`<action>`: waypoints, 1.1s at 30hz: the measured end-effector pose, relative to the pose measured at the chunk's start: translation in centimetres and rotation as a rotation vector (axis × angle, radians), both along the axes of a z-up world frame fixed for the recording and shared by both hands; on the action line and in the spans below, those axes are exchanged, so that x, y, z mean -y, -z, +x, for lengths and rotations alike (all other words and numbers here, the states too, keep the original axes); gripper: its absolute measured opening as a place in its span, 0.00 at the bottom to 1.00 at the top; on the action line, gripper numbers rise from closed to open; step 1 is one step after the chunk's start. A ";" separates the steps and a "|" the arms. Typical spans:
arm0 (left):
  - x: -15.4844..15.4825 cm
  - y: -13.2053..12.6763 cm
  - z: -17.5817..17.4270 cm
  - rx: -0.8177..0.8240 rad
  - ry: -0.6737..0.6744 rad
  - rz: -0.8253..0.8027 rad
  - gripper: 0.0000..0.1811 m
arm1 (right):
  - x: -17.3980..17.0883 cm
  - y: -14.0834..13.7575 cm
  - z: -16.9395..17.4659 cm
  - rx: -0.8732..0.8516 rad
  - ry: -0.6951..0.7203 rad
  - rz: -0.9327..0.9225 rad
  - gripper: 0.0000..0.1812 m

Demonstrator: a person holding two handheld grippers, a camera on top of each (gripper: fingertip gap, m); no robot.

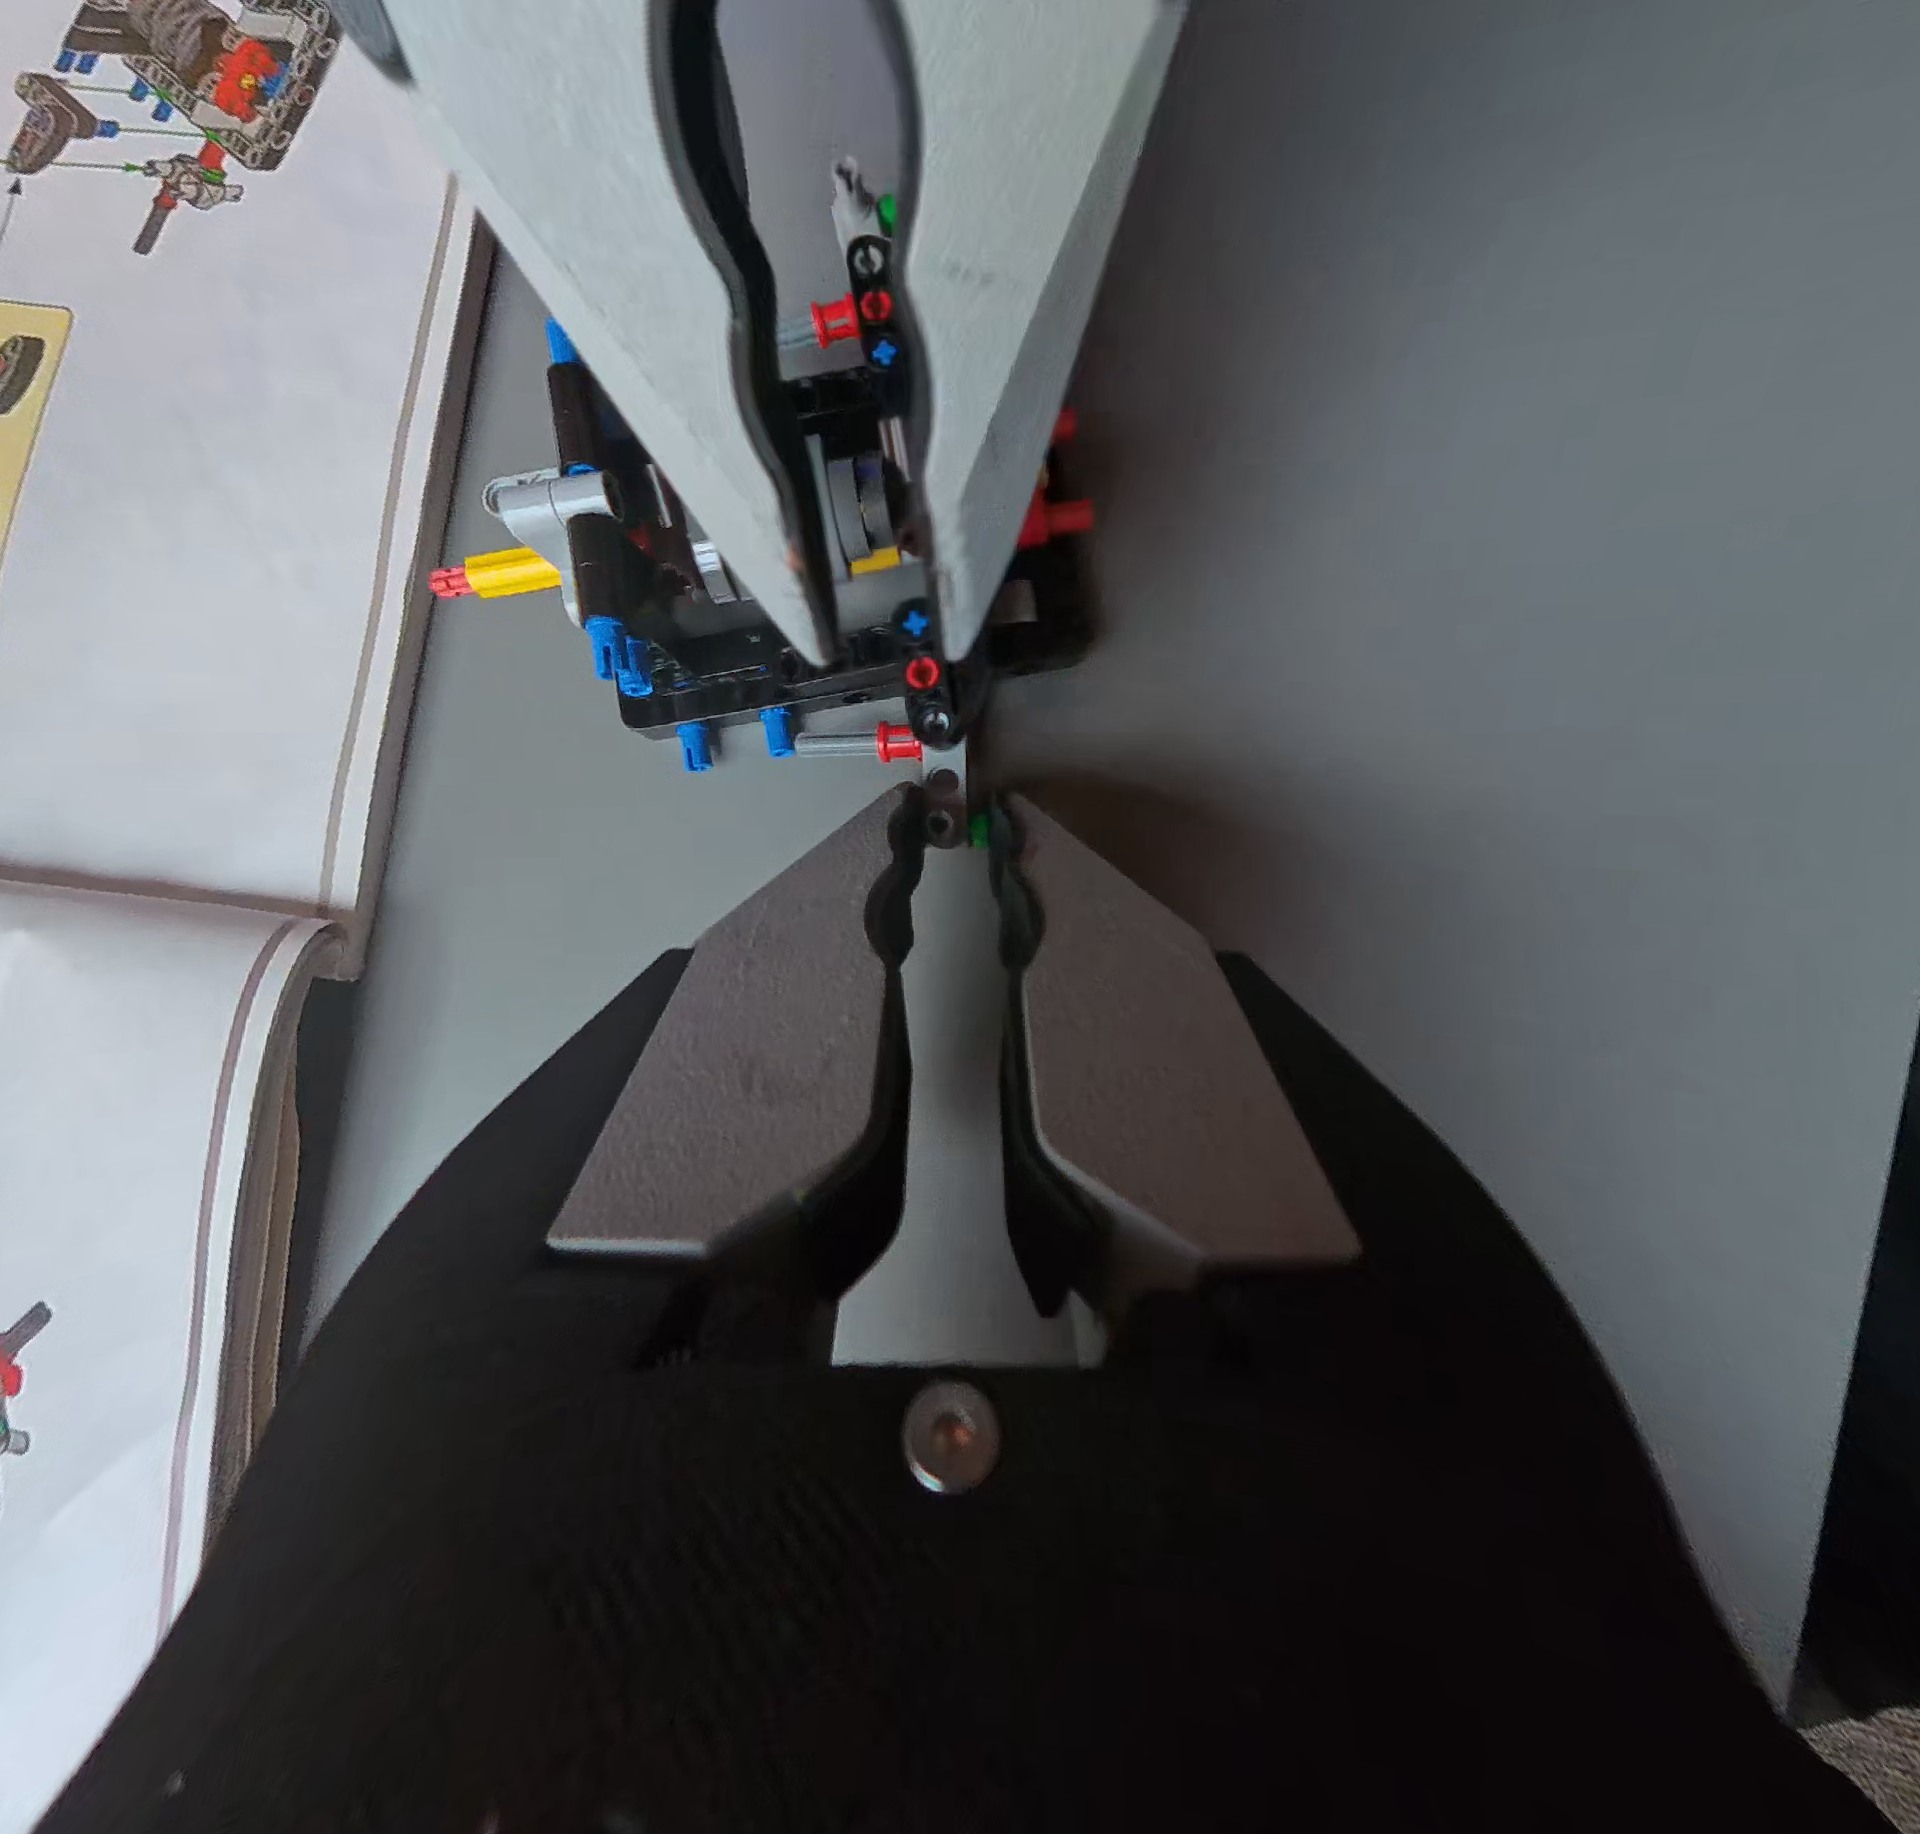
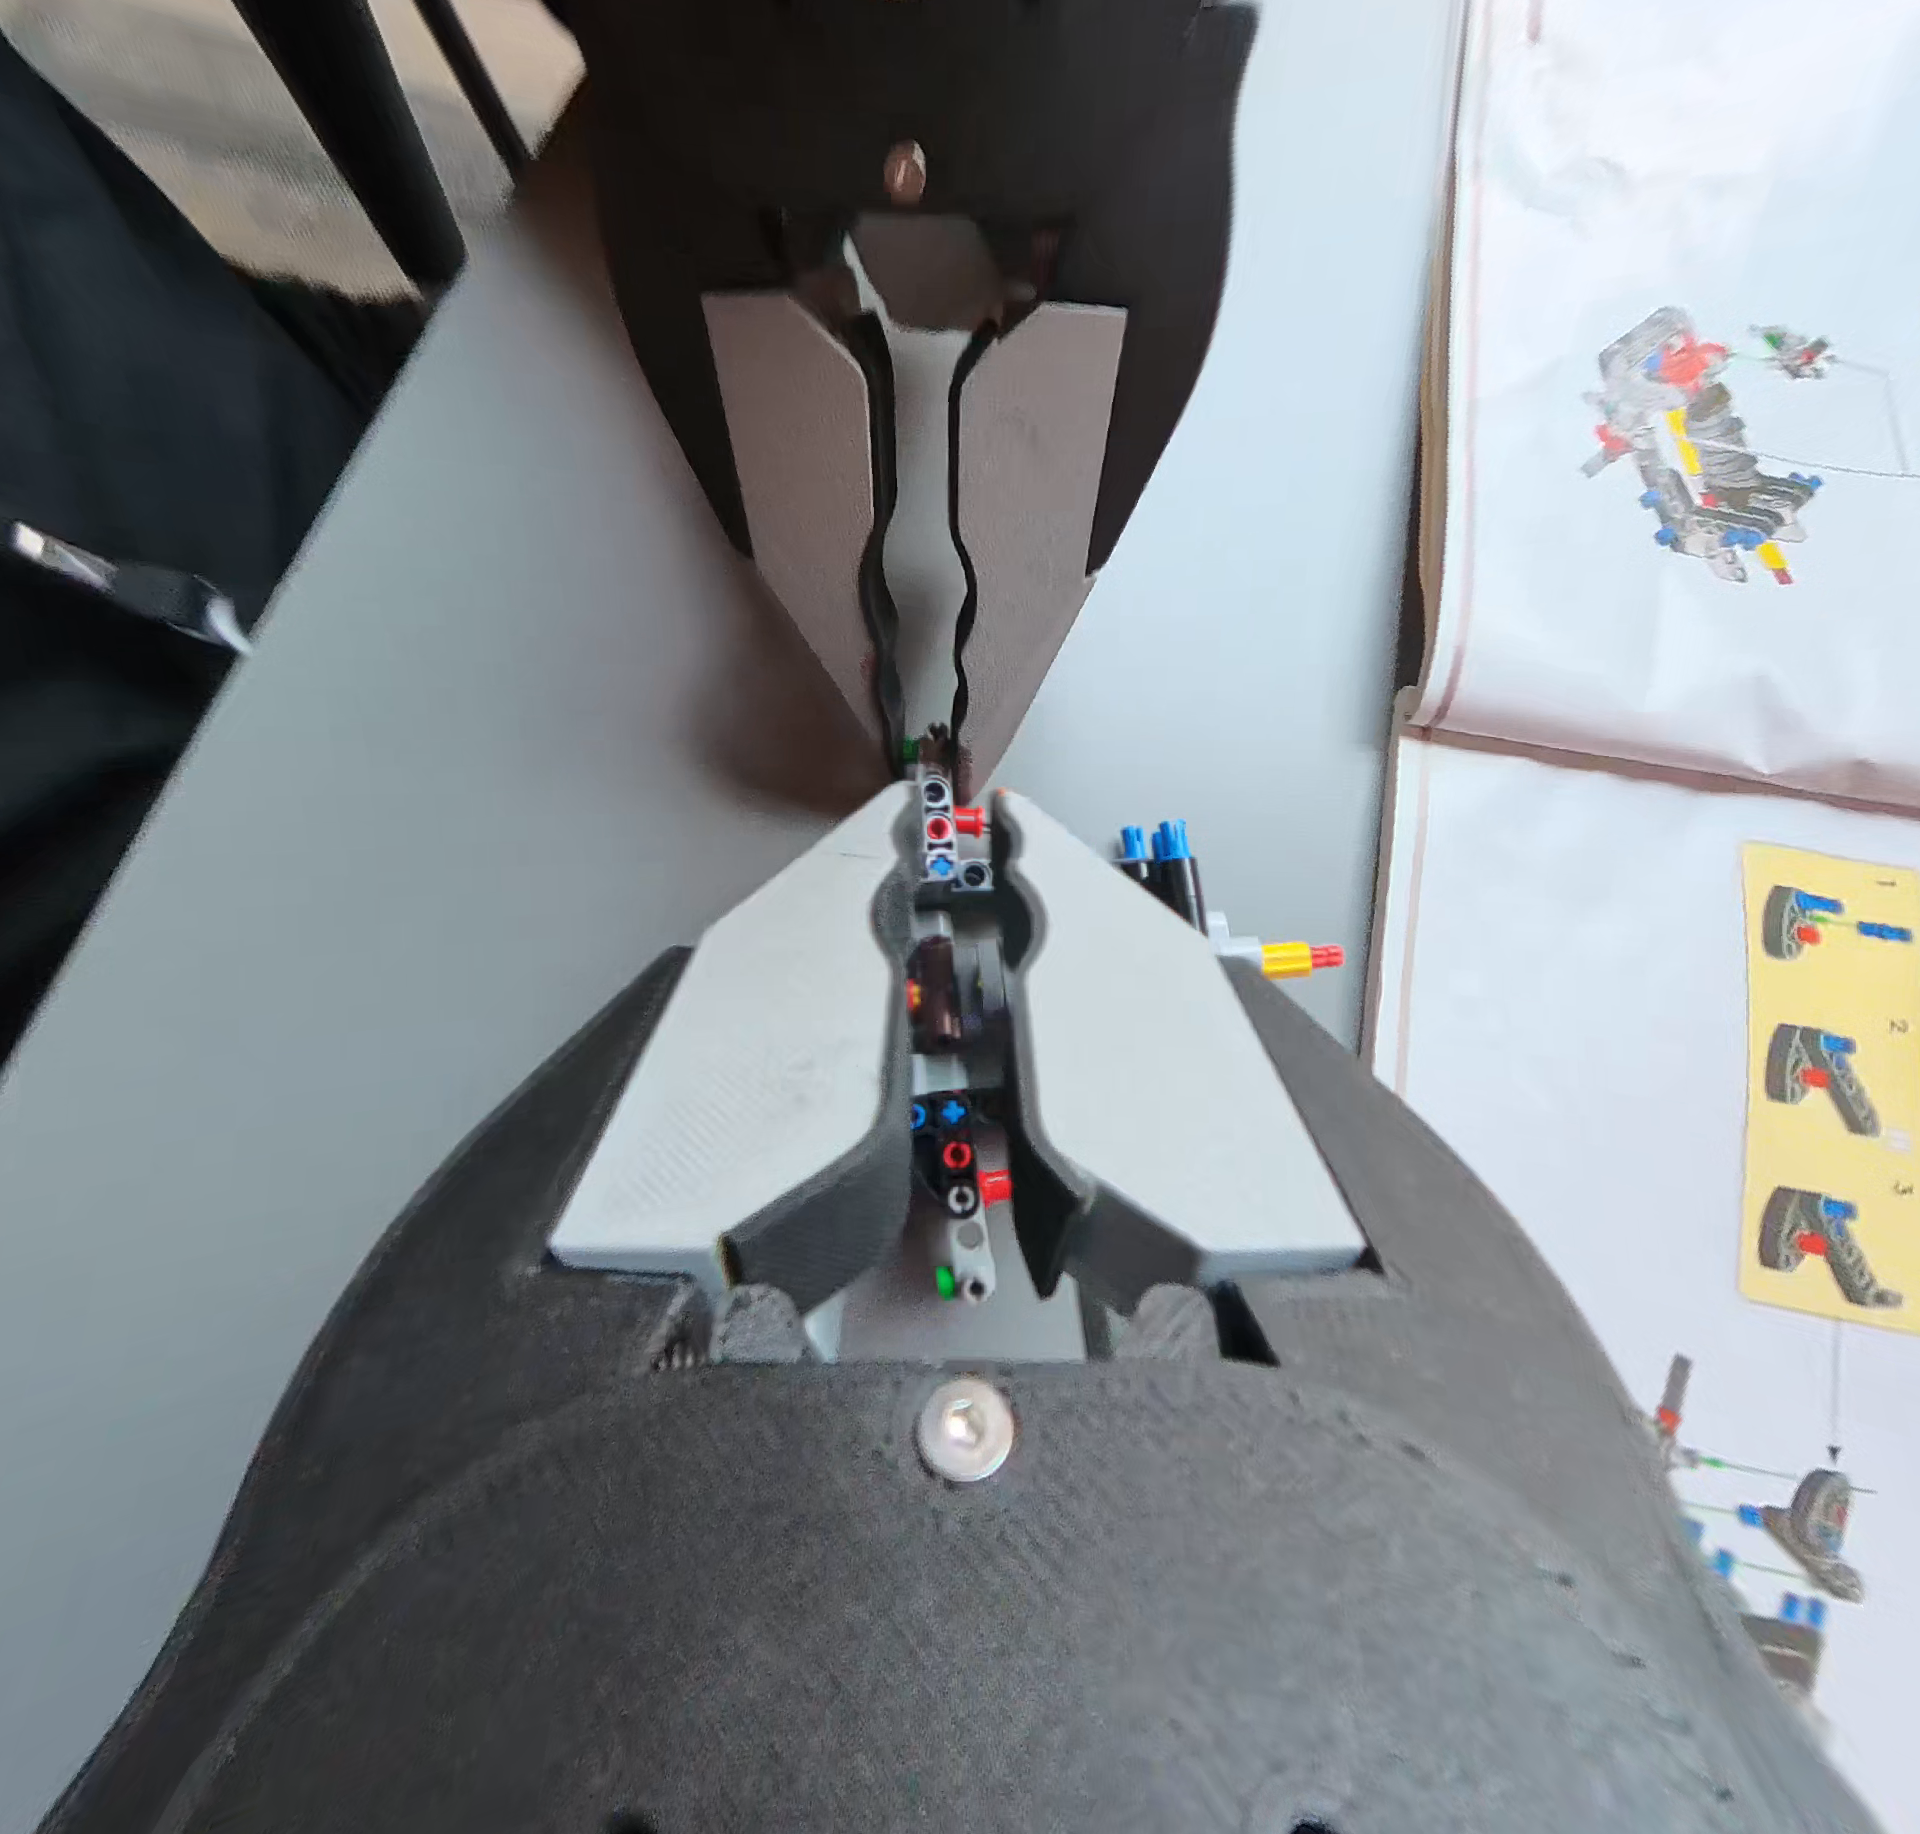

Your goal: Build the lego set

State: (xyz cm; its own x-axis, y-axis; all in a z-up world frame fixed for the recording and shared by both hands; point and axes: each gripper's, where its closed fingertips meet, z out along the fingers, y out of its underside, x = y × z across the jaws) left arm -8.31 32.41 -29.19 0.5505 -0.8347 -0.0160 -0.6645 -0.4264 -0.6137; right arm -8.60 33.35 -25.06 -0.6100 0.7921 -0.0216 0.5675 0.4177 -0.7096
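The lego assembly (image 1: 707, 662) is a black frame with blue, red and yellow pins, and it also shows in the right wrist view (image 2: 1174, 880). My right gripper (image 2: 948, 802) straddles it lengthwise and is shut on it. In the left wrist view this gripper (image 1: 894, 657) comes in from the top. A small grey beam (image 1: 943, 792) with a green pin (image 1: 979, 828) sticks out from the assembly's black arm (image 1: 935, 698). My left gripper (image 1: 956, 823) is shut on this beam's end. It faces the right gripper tip to tip, as the right wrist view (image 2: 925, 745) shows.
An open instruction booklet (image 1: 156, 537) lies on the grey table (image 1: 1455, 434) beside the assembly; in the right wrist view the booklet (image 2: 1662, 953) is on the right. The table edge (image 2: 312, 496) runs along the left, with dark furniture beyond. My right fingertips sit around 4 centimetres from my left ones.
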 end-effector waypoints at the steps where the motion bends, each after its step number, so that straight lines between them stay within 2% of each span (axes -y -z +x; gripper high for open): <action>1: 0.0 0.0 0.0 0.002 -0.002 -0.002 0.05 | -0.2 -0.5 0.2 -0.011 0.022 -0.026 0.10; 5: -0.1 0.0 -0.2 -0.033 0.017 0.026 0.05 | -0.7 -0.9 1.2 0.013 0.071 0.010 0.13; 8: -0.1 0.0 -0.3 -0.040 0.011 0.025 0.05 | -1.2 0.3 1.5 0.055 0.084 0.134 0.07; 10: -0.3 0.0 -0.4 -0.055 0.004 0.034 0.06 | -0.8 0.9 1.5 0.076 0.079 0.151 0.08; 12: -0.3 -0.2 -0.5 -0.061 -0.001 0.047 0.11 | -0.5 0.9 1.2 0.080 0.080 0.167 0.06; 14: -0.2 -0.4 -0.3 -0.040 -0.009 0.038 0.16 | -0.2 0.7 0.7 0.066 0.084 0.177 0.00; 17: -0.1 -1.0 -0.4 -0.006 -0.029 0.029 0.13 | -0.4 1.2 0.8 0.101 0.094 0.227 0.00; 20: -0.2 -2.6 0.4 0.088 -0.028 0.054 0.08 | -0.4 1.2 0.8 0.102 0.103 0.239 0.00; 23: -0.9 -2.3 0.4 0.078 -0.058 0.019 0.08 | -0.1 0.9 1.1 0.110 0.098 0.207 0.00; 27: -1.0 -2.1 1.1 0.094 -0.028 -0.004 0.05 | -0.4 1.2 1.2 0.114 0.099 0.248 0.00; 33: -1.0 -2.0 1.4 0.083 -0.005 -0.068 0.05 | -0.3 1.4 1.3 0.085 0.084 0.216 0.00</action>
